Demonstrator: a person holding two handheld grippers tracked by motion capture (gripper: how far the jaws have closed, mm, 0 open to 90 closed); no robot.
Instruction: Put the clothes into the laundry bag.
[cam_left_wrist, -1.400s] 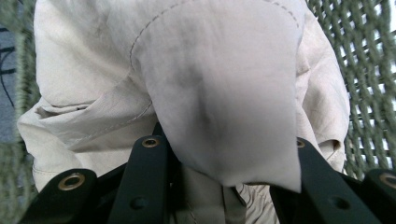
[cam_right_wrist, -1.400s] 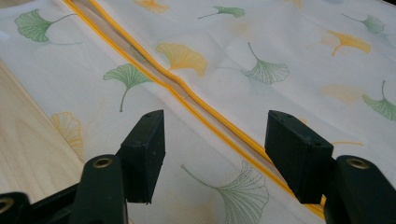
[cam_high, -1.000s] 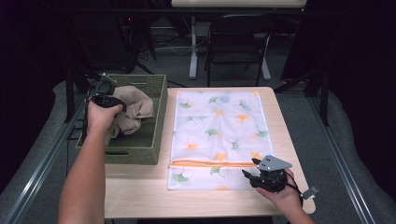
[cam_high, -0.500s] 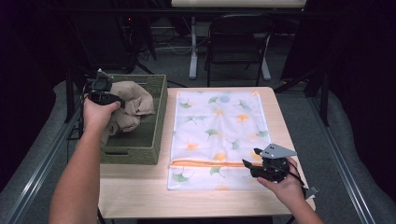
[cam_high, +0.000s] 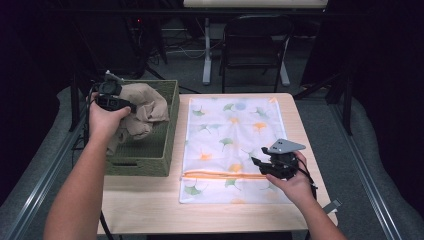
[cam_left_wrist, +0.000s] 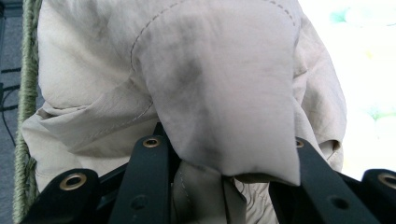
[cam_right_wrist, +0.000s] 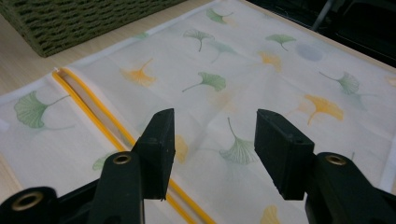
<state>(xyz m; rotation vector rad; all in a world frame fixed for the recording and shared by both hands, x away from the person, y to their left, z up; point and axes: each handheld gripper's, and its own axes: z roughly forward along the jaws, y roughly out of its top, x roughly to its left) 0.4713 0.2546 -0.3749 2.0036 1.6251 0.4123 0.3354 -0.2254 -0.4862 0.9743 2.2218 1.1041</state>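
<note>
A crumpled beige garment (cam_high: 149, 107) bulges out of the green woven basket (cam_high: 145, 161) at the table's left. My left gripper (cam_high: 133, 106) is shut on a fold of it, and the cloth (cam_left_wrist: 210, 70) drapes over the jaws in the left gripper view. A white mesh bag (cam_high: 232, 125) printed with ginkgo leaves lies flat in the middle, its orange zipper (cam_high: 220, 175) near the front end. My right gripper (cam_high: 256, 162) hovers just above the bag (cam_right_wrist: 261, 79) beside the zipper (cam_right_wrist: 88, 109). Its jaws have just been closing but stand open with nothing between them.
The basket's corner (cam_right_wrist: 79, 18) stands close to the bag's left side. A strip of bare wooden table (cam_high: 150, 205) runs along the front. A dark chair (cam_high: 255, 45) stands beyond the far edge, and a metal rail (cam_high: 45, 170) runs down the left.
My right gripper has moved from the bag's front edge up over the zipper area. My left hand has risen slightly, lifting the garment a little higher in the basket.
</note>
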